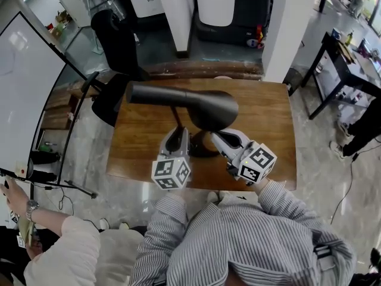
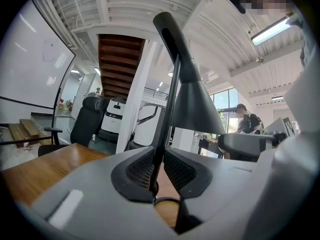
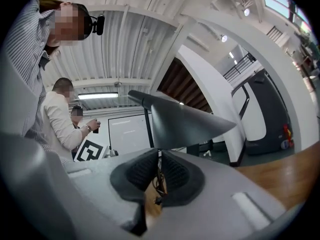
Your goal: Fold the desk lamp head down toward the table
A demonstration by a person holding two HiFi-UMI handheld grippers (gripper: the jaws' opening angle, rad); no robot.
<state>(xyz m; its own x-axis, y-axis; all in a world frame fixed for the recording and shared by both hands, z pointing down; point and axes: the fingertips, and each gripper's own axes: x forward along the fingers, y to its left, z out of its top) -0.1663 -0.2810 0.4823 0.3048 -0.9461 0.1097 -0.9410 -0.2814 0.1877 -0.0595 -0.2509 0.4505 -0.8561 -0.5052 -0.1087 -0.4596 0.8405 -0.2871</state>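
A black desk lamp stands on the wooden table [image 1: 268,130]. Its cone-shaped head [image 1: 205,106] lies level, with a long neck reaching left. The thin stem [image 1: 176,119] runs down to the round base [image 1: 202,152]. My left gripper [image 1: 177,133] comes in from the near side, and in the left gripper view it [image 2: 157,170] is shut on the stem [image 2: 170,109] below the head [image 2: 197,104]. My right gripper [image 1: 218,137] sits low beside the base. In the right gripper view it [image 3: 159,171] has its jaws almost together under the head [image 3: 185,124]. A thin wire shows in the slit.
A black office chair [image 1: 119,40] stands beyond the table's far left corner, and a whiteboard [image 1: 24,88] on a stand is at the left. A white pillar [image 1: 286,22] rises behind the table, and a black desk [image 1: 345,64] stands at the right. Another person [image 1: 59,243] is at the lower left.
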